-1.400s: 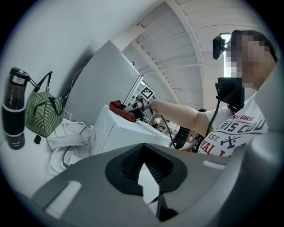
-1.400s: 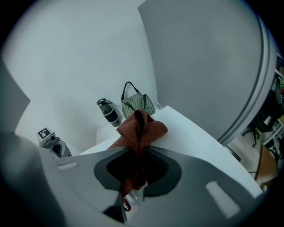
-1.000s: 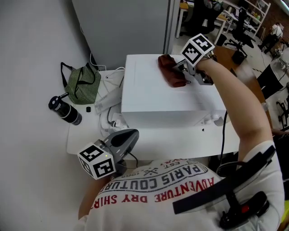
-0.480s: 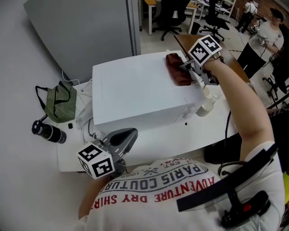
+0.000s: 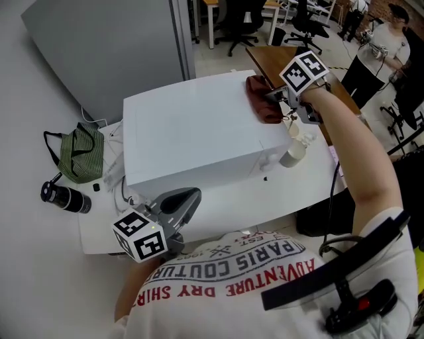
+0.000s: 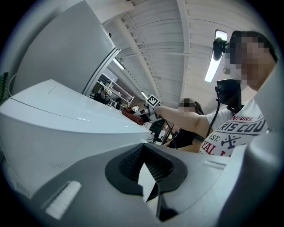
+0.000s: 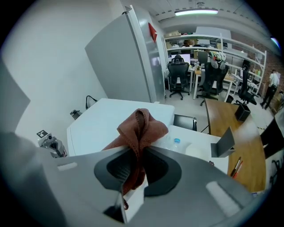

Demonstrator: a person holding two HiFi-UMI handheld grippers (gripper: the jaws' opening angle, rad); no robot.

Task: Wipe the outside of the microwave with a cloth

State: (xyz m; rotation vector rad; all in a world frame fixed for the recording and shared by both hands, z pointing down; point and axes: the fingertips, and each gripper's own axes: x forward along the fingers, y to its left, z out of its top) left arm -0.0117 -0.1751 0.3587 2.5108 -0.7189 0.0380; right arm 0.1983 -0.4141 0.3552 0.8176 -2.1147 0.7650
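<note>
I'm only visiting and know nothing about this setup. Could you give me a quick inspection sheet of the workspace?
Surface: white table, mostly under the microwave.
Job's things: reddish cloth on the microwave's top, right edge.
Clutter: green bag, black bottle at left; white cup at right.
Grippers: right gripper shut on the cloth; left gripper shut, empty, held low.
Cables: white cables left of microwave; black cable off table's right edge.
Surroundings: grey cabinet behind, office chairs, a person standing.

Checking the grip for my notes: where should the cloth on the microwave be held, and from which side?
Grip the cloth at its bunched upper fold, coming from the right of the microwave, as the right gripper does: the fold stands up between the jaws while the rest lies on the flat top.
</note>
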